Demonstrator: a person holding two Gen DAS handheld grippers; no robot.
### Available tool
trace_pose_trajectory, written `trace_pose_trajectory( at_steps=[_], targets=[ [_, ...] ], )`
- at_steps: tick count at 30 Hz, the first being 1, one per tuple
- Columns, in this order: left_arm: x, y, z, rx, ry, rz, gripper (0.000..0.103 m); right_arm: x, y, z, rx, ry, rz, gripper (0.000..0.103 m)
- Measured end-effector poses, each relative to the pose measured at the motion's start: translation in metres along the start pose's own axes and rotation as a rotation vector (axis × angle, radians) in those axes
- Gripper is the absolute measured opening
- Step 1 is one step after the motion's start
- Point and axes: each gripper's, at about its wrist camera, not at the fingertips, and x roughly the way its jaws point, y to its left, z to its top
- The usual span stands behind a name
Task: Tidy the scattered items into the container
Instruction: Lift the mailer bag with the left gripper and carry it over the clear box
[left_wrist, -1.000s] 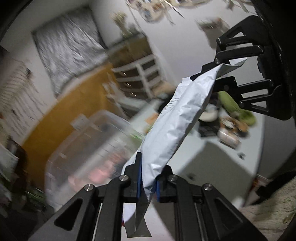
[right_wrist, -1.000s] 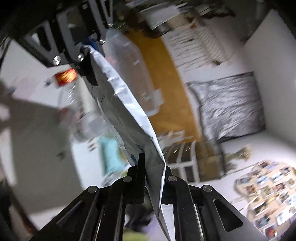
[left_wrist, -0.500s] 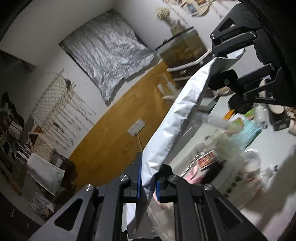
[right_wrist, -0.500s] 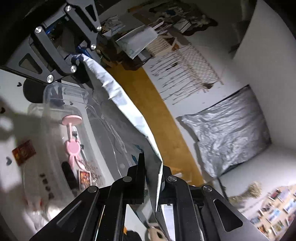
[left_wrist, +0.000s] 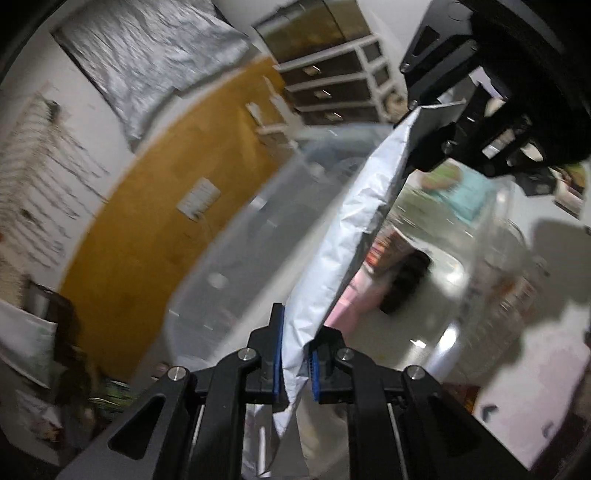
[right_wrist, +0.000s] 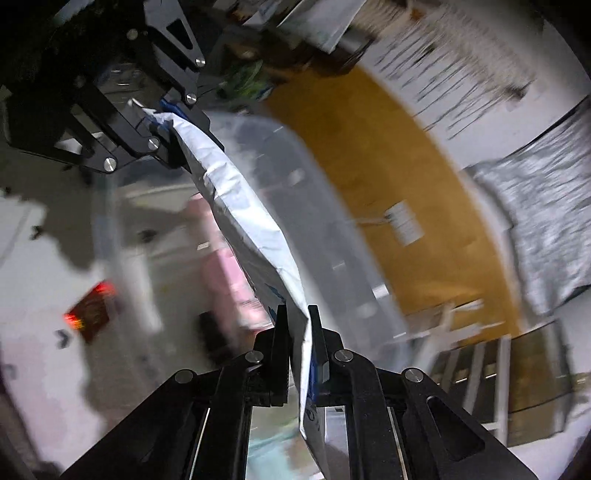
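Note:
A white padded mailer bag (left_wrist: 351, 229) hangs stretched between my two grippers. My left gripper (left_wrist: 298, 332) is shut on its near end between blue pads. The right gripper (left_wrist: 439, 129) pinches the far corner at the top right of the left wrist view. In the right wrist view my right gripper (right_wrist: 298, 314) is shut on the bag (right_wrist: 251, 221), and the left gripper (right_wrist: 162, 122) holds its other end at upper left. Below the bag lies a clear plastic container (left_wrist: 229, 258) (right_wrist: 314, 177) holding a pink item (left_wrist: 354, 295) and a dark item (left_wrist: 406, 284).
The container sits at the edge of a white table (right_wrist: 44, 258), with orange wooden floor (left_wrist: 147, 221) beyond it. A red packet (right_wrist: 92, 310) lies on the table beside the container. A teal item (left_wrist: 461, 192) lies past its far side. A drawer unit (left_wrist: 332, 85) stands by the wall.
Both grippers carried the bag sideways until it hangs over the clear container, which now fills the middle of both views. Neither grip on the bag has changed.

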Motion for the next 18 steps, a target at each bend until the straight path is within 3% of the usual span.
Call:
trace_pose_trajectory(
  at_steps=[6,9,15,18],
  targets=[
    [0.012,-0.012,-0.01,-0.044,0.141,-0.204,0.012,0.019,0.01,-0.005,0.035,0.121,0.254,0.008],
    [0.024,-0.007,-0.006,-0.076,0.207,-0.282,0.012,0.029,0.009,-0.009,0.07,0.162,0.341,0.008],
    [0.051,-0.007,0.0,-0.067,0.302,-0.382,0.012,0.05,0.003,-0.017,0.153,0.232,0.459,0.008],
    [0.059,-0.007,0.003,-0.062,0.313,-0.374,0.012,0.057,0.004,-0.019,0.157,0.242,0.462,0.008]
  ],
)
